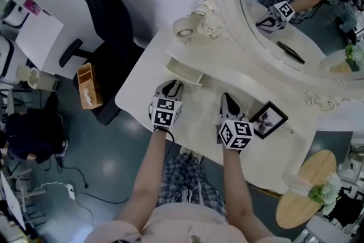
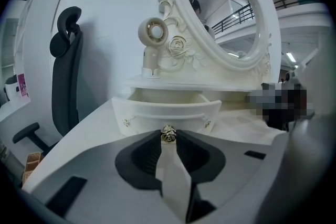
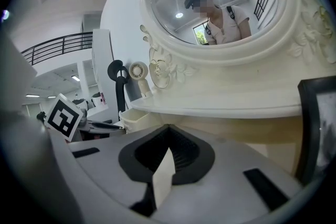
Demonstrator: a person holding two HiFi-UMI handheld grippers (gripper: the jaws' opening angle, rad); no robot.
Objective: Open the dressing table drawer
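1 drawer [image 2: 167, 112]: partway out of the dressing table [image 1: 136, 95], inside mostly hidden
L gripper [image 2: 168, 137]: pinching the drawer's knob [image 2: 168, 132]
R gripper [image 3: 167, 128]: jaws pressed together, empty
frame [image 3: 316, 128]: near R gripper, cut off at view edge

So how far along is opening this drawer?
Mostly done: the drawer already stands partly out of the dressing table. In hand: the left tongs are shut on its knob. Left: pull it further if wanted, then let go. The right tongs are shut and empty.
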